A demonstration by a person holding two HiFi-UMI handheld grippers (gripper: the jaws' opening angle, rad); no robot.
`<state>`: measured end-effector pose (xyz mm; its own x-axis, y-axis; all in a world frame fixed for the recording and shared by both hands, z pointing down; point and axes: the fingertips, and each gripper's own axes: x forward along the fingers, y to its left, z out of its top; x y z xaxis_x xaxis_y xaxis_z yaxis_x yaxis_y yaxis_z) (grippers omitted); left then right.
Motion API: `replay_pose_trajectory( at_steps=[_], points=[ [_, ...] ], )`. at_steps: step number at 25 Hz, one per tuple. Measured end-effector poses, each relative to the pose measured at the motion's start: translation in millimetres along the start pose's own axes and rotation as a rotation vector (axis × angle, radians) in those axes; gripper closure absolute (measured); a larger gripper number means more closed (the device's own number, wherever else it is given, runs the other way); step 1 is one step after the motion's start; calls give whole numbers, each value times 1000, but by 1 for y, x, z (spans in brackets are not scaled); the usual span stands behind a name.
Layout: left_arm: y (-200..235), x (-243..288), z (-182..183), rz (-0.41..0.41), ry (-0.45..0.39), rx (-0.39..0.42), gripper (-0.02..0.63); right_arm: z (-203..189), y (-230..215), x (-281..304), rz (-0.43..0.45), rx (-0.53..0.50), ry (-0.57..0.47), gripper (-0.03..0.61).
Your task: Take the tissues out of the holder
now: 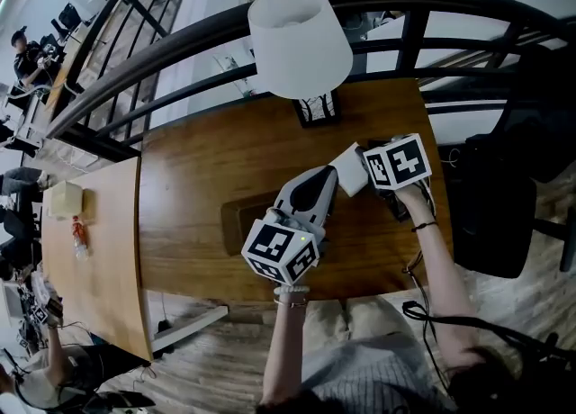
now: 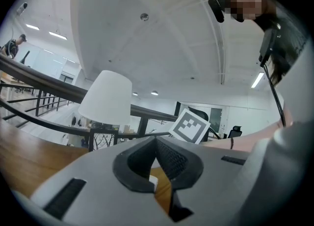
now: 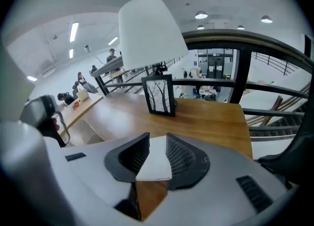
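A white tissue pack (image 1: 348, 170) is held over the wooden table (image 1: 207, 169), with my right gripper (image 1: 367, 175) shut on it. In the right gripper view the tissue pack (image 3: 154, 165) stands pinched between the two dark pads. My left gripper (image 1: 327, 178) points up and to the right, its tip just beside the pack. In the left gripper view its jaws (image 2: 157, 144) meet at the tip, and a small white bit shows low in the gap behind them. A dark brown flat holder (image 1: 238, 215) lies on the table under my left gripper.
A lamp with a white shade (image 1: 297, 36) stands at the table's far edge on a black-framed base (image 1: 317, 109). Black railing (image 1: 180, 43) runs behind the table. A lighter table (image 1: 85, 241) adjoins on the left. A black chair (image 1: 490, 214) stands to the right.
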<state>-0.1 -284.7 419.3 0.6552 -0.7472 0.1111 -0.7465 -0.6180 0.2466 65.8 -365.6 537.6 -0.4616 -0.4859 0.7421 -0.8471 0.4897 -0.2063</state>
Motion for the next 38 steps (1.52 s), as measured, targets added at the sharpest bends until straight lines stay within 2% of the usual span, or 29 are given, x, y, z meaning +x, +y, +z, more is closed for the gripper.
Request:
replay_pose_trajectory(
  at_steps=[3,7,10,14,26,38],
  points=[
    [-7,-6,11,-2,-6,24,606,11,29,-26,108,15,-88,482],
    [-10,-22,24,0,-6,55,606,23,75,-67,245,-49,-212,488],
    [-13,-39,31,-1,-5,77,606,29,108,-97,321,-87,-306,548],
    [-24,-59,37,16,-9,96,606,31,144,-133,410,-139,-393,566],
    [-64,-102,37,39,-50,136,606,6,186,-193,487,-266,-515,566],
    [-82,-109,41,53,-71,163,606,-7,187,-215,499,-291,-576,566]
  ],
)
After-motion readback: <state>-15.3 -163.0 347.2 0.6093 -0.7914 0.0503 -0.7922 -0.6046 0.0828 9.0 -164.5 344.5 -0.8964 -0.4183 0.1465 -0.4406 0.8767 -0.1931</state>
